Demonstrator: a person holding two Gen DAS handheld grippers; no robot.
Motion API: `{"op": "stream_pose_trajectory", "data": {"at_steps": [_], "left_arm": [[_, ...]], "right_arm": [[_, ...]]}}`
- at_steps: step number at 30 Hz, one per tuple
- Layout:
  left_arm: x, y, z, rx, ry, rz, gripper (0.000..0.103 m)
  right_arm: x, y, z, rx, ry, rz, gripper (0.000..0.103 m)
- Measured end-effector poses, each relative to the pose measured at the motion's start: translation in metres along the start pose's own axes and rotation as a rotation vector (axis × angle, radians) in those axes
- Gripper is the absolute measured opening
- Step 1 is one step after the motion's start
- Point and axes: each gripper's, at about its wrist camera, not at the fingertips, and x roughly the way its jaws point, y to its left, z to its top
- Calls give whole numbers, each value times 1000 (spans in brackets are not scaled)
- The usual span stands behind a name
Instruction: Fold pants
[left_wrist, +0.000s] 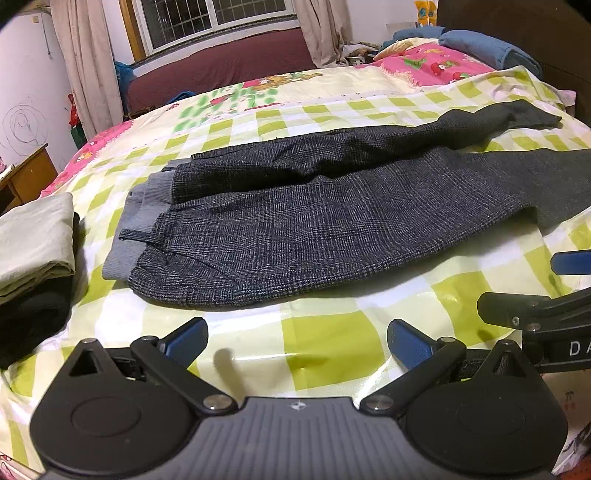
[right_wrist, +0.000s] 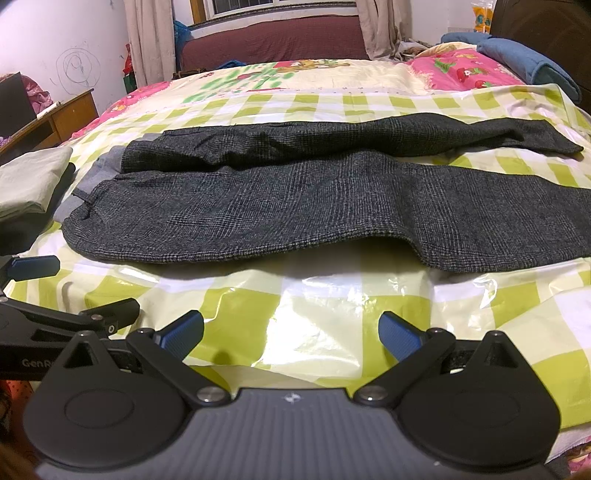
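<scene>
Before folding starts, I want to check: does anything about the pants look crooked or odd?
The dark pants lie flat on the checked sheet, but the legs splay apart toward the right, and the far leg looks creased. No damage visible.

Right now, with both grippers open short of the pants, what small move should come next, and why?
Probably bring the left gripper forward to the waistband edge: the pants lie flat, both legs spread apart, unfolded, and the right gripper is also empty.
</scene>
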Motion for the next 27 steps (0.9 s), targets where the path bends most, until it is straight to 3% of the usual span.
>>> {"op": "stream_pose_trajectory", "data": {"at_steps": [9,15,20,27], "left_arm": [[2,2,0,-16,23,-7,103],[1,28,6,-120,21,-21,103],[5,64,12,-129,-34,101,103],[45,127,17,-242,9,188,103]], "right_arm": [[-1,7,2,-36,-12,12,98],[2,25,11,-144,-57,11,98],[11,52,26,-253,-103,42,98],[45,99,39,-373,-85,130,97]]}}
